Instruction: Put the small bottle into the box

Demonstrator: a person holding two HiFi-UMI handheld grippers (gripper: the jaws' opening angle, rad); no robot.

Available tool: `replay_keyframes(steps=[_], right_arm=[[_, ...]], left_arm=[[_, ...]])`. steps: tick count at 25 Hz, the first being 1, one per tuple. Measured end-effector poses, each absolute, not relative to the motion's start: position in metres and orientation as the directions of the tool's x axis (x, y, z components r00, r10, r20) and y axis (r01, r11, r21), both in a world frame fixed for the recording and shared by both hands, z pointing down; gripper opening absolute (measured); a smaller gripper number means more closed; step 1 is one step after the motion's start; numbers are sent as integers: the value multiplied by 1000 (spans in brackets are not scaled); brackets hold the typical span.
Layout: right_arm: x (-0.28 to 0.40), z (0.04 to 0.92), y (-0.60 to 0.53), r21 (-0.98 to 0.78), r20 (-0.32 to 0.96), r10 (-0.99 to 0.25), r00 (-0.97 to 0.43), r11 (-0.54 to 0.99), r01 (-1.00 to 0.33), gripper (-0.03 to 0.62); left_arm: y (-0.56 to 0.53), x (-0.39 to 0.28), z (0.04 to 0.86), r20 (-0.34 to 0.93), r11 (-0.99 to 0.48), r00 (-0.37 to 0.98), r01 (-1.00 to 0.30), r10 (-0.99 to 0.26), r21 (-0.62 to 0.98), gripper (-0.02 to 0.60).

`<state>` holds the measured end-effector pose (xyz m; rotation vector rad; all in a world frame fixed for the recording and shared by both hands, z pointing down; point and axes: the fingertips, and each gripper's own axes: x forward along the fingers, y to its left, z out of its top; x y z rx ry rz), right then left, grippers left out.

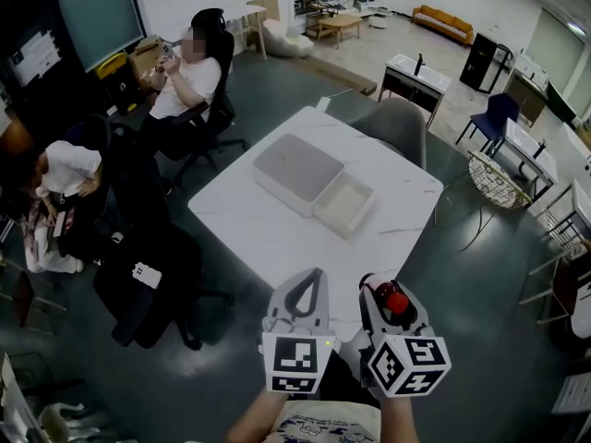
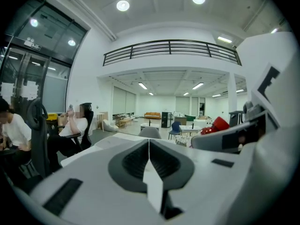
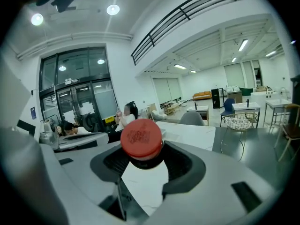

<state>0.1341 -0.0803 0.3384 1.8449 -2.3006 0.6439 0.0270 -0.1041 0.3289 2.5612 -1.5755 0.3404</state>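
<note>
The small bottle shows only its red cap [image 1: 396,300], which sticks up between the jaws of my right gripper [image 1: 381,293], shut on it over the table's near edge. In the right gripper view the red cap [image 3: 141,137] fills the gap between the jaws of the right gripper [image 3: 143,150]. My left gripper [image 1: 312,284] hangs just left of it, shut and holding nothing; in its own view the left gripper [image 2: 149,143] has its jaws pressed together, with the cap [image 2: 217,124] off to the right. The open box [image 1: 343,204] lies mid-table on the white table [image 1: 268,238], beside its grey lid [image 1: 297,172].
Two seated people [image 1: 189,77] and dark office chairs [image 1: 148,275] crowd the table's left side. A grey chair [image 1: 397,123] stands at the far edge. A wire chair [image 1: 499,183] sits to the right, with more desks beyond.
</note>
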Motion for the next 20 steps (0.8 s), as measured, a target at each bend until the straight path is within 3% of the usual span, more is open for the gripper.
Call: replay_keyframes(steps=[20], right_arm=[[186, 353, -202, -282, 376, -853, -360, 265, -922, 227]], left_arm=[[-204, 68, 337, 284, -330, 308, -943, -908, -35, 20]])
